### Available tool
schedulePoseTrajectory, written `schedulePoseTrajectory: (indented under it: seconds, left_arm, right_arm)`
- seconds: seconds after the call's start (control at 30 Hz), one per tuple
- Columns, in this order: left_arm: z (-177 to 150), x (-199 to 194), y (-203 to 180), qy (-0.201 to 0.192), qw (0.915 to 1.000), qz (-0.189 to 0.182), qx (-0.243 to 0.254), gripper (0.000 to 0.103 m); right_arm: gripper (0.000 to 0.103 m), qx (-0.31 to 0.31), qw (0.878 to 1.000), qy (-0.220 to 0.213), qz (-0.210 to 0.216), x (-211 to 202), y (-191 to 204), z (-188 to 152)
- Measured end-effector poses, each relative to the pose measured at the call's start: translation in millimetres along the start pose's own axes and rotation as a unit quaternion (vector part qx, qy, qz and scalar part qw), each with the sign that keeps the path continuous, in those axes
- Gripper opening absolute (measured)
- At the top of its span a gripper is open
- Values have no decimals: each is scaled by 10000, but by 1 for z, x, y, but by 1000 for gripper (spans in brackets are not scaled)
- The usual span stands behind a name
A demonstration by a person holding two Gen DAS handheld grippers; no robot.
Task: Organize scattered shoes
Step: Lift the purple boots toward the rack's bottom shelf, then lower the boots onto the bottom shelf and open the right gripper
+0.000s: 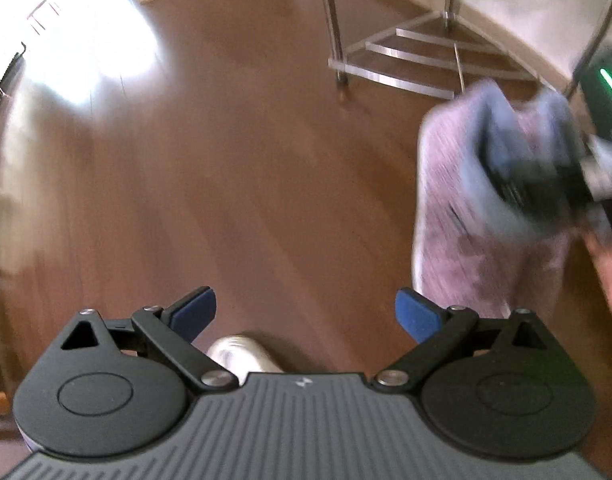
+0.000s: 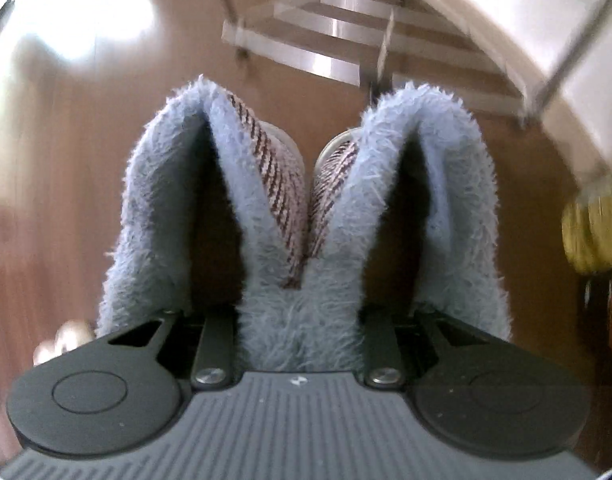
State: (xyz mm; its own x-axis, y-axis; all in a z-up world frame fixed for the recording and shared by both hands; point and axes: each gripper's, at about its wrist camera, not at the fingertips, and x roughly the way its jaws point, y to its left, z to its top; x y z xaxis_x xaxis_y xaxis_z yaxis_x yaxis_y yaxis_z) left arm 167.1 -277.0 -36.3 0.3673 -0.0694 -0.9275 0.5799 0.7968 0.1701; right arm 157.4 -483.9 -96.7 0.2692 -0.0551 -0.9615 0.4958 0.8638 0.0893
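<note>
Left gripper point(image 1: 306, 316): one, fingers spread wide, nothing between the two blue pads point(image 1: 196, 312); it hangs above the brown wooden floor point(image 1: 246, 160).

White object point(image 1: 242, 354): one pale rounded shape just past the left gripper's body, low on the floor; too blurred to name.

Right gripper point(image 2: 306, 216): one, its two fingers pushed inside the two slippers, one finger in each opening; clenched so that the inner walls of the pair press together between them. The fingertips are hidden in the fleece.

Slippers point(image 2: 306, 200): two, held side by side in the right gripper, lifted off the floor. Light blue fuzzy lining point(image 2: 154, 208), pinkish striped woven outer fabric point(image 2: 278, 168) showing where the two meet. In the left wrist view the same pair point(image 1: 486, 208) appears as a blurred pink and blue mass to the right of the left gripper.

Hand point(image 1: 610, 272): one, partly visible at the right edge behind the slippers.

Metal rack point(image 2: 346, 40): one, beyond the slippers, in the corner by the pale wall; three flat slats count on its bottom shelf, with thin upright legs point(image 1: 330, 20).

Yellow object point(image 2: 594, 228): one, right of the slippers, blurred.

Glare point(image 1: 86, 40): one bright patch on the floor, far left of the rack.
</note>
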Motion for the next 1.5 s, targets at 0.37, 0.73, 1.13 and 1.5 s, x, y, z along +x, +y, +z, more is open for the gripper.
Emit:
schedulePoseTrajectory:
  seconds: [0.37,0.73,1.13,1.5]
  left_arm:
    - [91,112,6,-343,9986,-333,242,98]
    - [108,171,-8,-512,9909,-680,1046,97]
    - [136,236,-72,-1009,8904,-1984,3971,80]
    - [164,260,-95,-1176,8810,-2002,4123,80]
  right_arm:
    - [25,440,9970,-235,-589,109,13,209]
    - [83,-109,9673,-2137,-1364,106,13,248]
    - [5,-245,9966,-503,-601,130,23,50]
    - [5,238,9955,-537,-746,148,24,69]
